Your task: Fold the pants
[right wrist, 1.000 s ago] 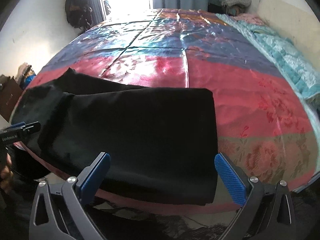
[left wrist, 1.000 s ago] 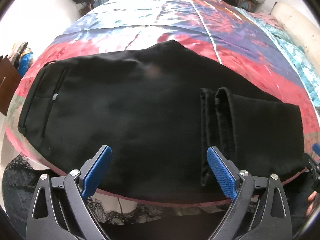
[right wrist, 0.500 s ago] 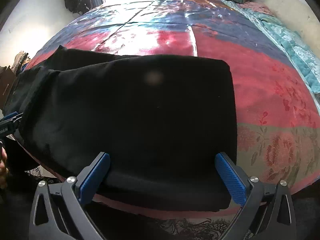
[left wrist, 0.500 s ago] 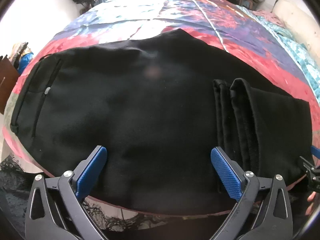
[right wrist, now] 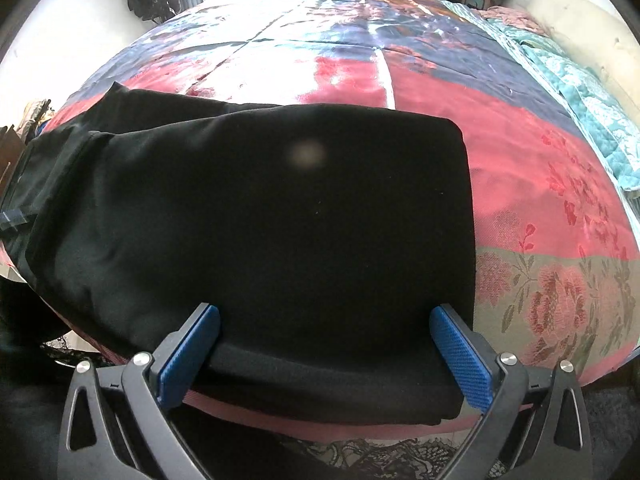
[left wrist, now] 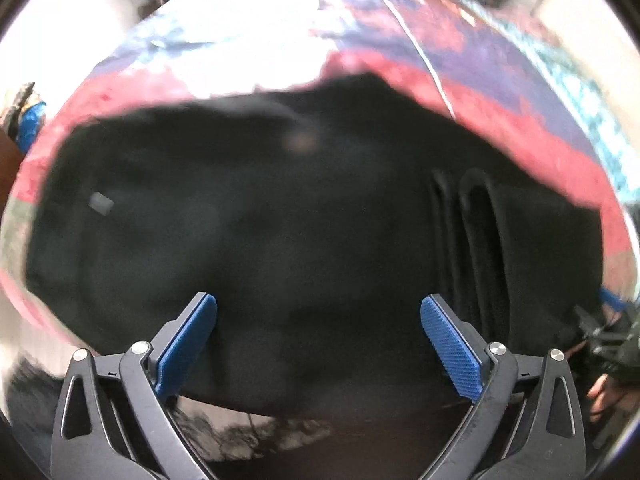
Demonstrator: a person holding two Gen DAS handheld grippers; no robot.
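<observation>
- Fingers [left wrist: 188,344] of the left gripper [left wrist: 318,340] stand spread wide with nothing between the pads; black pants [left wrist: 260,220] lie flat on the bed just ahead of and below the tips, filling the space between them.
- Fingers [right wrist: 460,356] of the right gripper [right wrist: 324,350] are likewise spread wide and grip nothing; the thick near edge [right wrist: 320,384] of the folded pants sits between the two pads, at the bed's front border.
- Beyond the left gripper's right fingertip, the trouser hems [left wrist: 472,248] lie doubled back over the cloth as two raised ridges. The left view is blurred, so the waistband end to the left shows only a small pale tag [left wrist: 100,202].
- Step in hand, judged: taking hold of the near edge for the next fold. Each pair of fingers should go low enough to gather all layers, closing only once the pads bracket the full thickness; a shallow bite would likely lift the top layer alone.
- Edges: the folded end [right wrist: 466,216] to the right of the right fingers is straight and square, a good alignment reference.
- Open room: the satin bedspread [right wrist: 540,208] beyond and right of the pants is bare. Behind the fingers the bed drops off, leaving little room nearward.
</observation>
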